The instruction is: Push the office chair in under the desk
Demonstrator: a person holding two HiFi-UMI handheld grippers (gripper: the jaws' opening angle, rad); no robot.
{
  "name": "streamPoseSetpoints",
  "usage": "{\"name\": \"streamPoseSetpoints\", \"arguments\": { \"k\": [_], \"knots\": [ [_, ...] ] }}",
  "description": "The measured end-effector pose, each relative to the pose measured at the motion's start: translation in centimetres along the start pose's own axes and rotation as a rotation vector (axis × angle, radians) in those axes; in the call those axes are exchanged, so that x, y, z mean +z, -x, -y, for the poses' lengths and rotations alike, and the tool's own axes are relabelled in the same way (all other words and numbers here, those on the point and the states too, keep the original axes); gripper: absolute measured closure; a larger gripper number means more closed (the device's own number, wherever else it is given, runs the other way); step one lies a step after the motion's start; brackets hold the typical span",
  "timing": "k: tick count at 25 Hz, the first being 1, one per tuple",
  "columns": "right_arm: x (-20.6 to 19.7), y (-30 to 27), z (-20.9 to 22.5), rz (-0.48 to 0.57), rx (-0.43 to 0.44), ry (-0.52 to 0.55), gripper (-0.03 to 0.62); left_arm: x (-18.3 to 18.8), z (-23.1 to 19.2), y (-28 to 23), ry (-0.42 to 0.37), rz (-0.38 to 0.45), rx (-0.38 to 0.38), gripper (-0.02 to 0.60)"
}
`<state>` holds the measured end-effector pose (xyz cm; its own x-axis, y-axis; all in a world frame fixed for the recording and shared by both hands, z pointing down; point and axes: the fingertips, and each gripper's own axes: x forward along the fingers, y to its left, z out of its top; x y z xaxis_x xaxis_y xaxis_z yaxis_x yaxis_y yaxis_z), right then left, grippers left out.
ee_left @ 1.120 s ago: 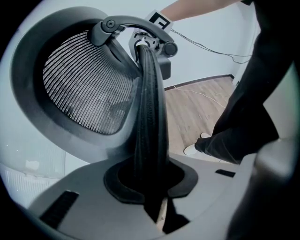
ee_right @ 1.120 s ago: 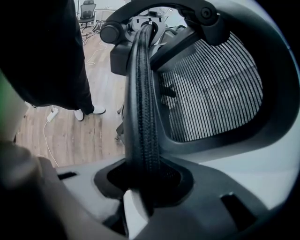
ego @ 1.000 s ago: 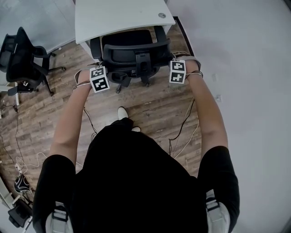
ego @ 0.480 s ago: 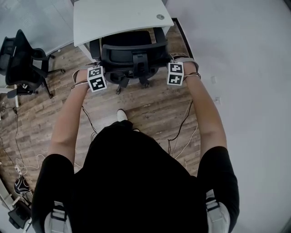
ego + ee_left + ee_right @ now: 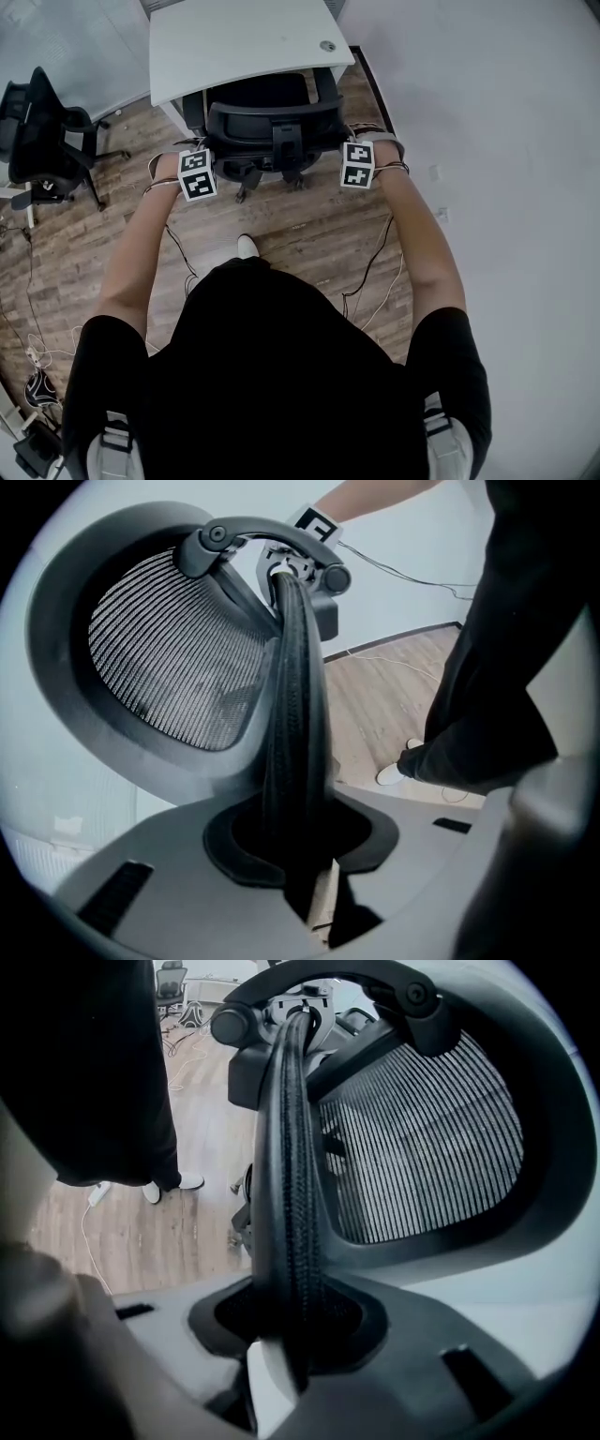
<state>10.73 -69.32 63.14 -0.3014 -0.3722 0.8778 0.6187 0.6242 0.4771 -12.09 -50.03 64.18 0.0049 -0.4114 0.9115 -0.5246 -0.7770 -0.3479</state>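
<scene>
Head view: my left tongs (image 5: 204,159) and right tongs (image 5: 351,156) flank one black office chair (image 5: 272,117), its seat under the white, round-cornered desk (image 5: 234,37) ahead. A second chair (image 5: 42,131) stands well left.

Left gripper view: jaws opening, pads touching the padded rim (image 5: 295,714) between them, beside ribbed mesh (image 5: 169,658).

Right gripper view: jaws pinch the other rim (image 5: 286,1194).
</scene>
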Motion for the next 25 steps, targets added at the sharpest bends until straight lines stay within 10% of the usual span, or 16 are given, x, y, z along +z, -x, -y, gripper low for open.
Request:
{"name": "streamPoseSetpoints", "arguments": {
  "k": [6,14,18,25],
  "knots": [
    [0.5,1.0,0.2,0.042,0.086,-0.087,0.447,-0.3,1.2,0.5,-0.035,0.036,-0.112,0.356],
    [0.1,4.1,0.6,0.079,0.065,-0.097,0.433,0.9,-1.0,4.0,0.003,0.073,-0.025,0.331],
    [0.7,7.3,1.5,0.198,-0.025,-0.138,0.43,2.0,-1.2,7.0,0.122,0.113,0.084,0.331],
    [3.0,15.6,2.9,0.706,-0.132,-0.538,0.433,8.1,-0.6,13.5,0.479,0.358,0.283,0.345]
  ]
}}
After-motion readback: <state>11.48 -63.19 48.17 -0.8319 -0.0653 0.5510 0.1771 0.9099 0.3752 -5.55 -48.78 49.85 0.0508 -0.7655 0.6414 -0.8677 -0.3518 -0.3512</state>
